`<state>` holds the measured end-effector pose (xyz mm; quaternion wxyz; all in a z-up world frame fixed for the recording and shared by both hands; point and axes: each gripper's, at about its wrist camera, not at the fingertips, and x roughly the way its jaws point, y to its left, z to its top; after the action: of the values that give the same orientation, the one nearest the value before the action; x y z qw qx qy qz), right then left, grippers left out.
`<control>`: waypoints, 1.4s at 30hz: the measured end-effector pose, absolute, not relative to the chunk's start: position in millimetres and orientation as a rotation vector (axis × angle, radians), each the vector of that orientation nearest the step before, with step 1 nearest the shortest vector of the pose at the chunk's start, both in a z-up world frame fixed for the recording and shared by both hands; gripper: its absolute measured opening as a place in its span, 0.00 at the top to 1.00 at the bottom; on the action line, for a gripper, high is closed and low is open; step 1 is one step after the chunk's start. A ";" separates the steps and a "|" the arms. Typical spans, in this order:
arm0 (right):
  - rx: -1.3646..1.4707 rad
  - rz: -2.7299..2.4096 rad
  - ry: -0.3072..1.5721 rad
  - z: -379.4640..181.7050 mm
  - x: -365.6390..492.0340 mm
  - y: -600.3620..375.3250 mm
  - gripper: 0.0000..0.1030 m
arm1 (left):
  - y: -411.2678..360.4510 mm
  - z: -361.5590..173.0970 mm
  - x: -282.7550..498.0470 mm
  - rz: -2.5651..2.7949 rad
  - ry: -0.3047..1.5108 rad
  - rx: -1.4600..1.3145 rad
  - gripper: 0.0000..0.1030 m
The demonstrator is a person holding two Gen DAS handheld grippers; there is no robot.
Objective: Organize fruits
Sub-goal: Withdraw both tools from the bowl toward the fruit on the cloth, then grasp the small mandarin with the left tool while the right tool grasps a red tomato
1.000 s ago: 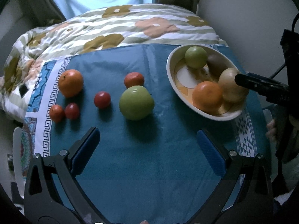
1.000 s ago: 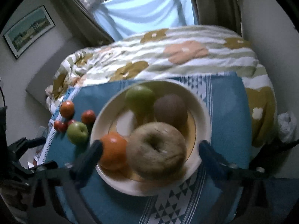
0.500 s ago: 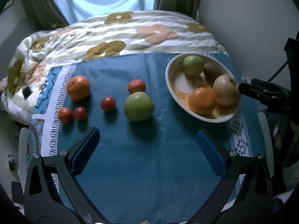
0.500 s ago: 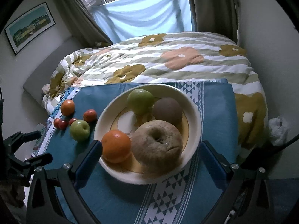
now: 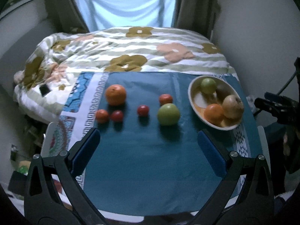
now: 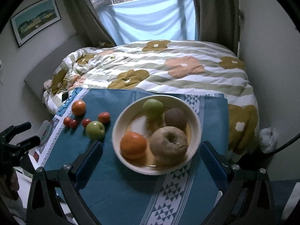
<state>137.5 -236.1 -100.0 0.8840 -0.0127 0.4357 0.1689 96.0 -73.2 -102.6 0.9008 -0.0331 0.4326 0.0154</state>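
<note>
I am holding my left gripper [image 5: 148, 146] spread wide and empty above the near part of the blue cloth [image 5: 142, 161], and I am hovering my right gripper [image 6: 150, 157], equally wide and carrying nothing, over the cream bowl [image 6: 195, 120], whose near rim is sitting between the blue pads. Four fruits are lying in that bowl: an orange [image 6: 133, 144], a brownish apple [image 6: 168, 145], a green apple [image 6: 153, 106] and a dark round fruit [image 6: 175, 118] that I cannot name. I am judging the loose pieces to be the work left: a green apple [image 5: 168, 114] nearest the bowl, a small orange-red fruit [image 5: 165, 99] just behind it, a red tomato [image 5: 143, 110], two more small ones [image 5: 109, 115] close together, and a large orange [image 5: 115, 94] farthest away. Wide jaws are suiting the big apple, probably my first pick.
</note>
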 end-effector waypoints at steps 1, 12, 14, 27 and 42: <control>-0.027 0.359 0.911 -99.2 136.2 -231.0 0.00 | -67.0 -100.7 92.6 0.039 0.889 -0.071 0.00; -0.011 0.371 0.914 -93.0 122.7 -149.8 0.00 | 3.0 -88.8 85.3 0.037 0.857 -0.060 0.00; -0.009 0.382 0.917 -92.2 122.8 -132.9 0.00 | 15.0 -88.4 87.5 0.024 0.858 -0.055 0.00; 0.009 0.292 0.943 -106.5 134.3 -40.4 0.00 | 83.7 -110.2 131.0 -0.145 0.918 0.022 0.00; 0.120 0.046 1.013 -172.1 154.9 5.1 0.04 | 102.0 -187.6 198.2 -0.420 1.049 0.133 0.01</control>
<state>154.9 5.1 -172.1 0.8725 0.0576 0.4847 0.0221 198.2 102.0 -187.6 0.8426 0.0632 0.4966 -0.1988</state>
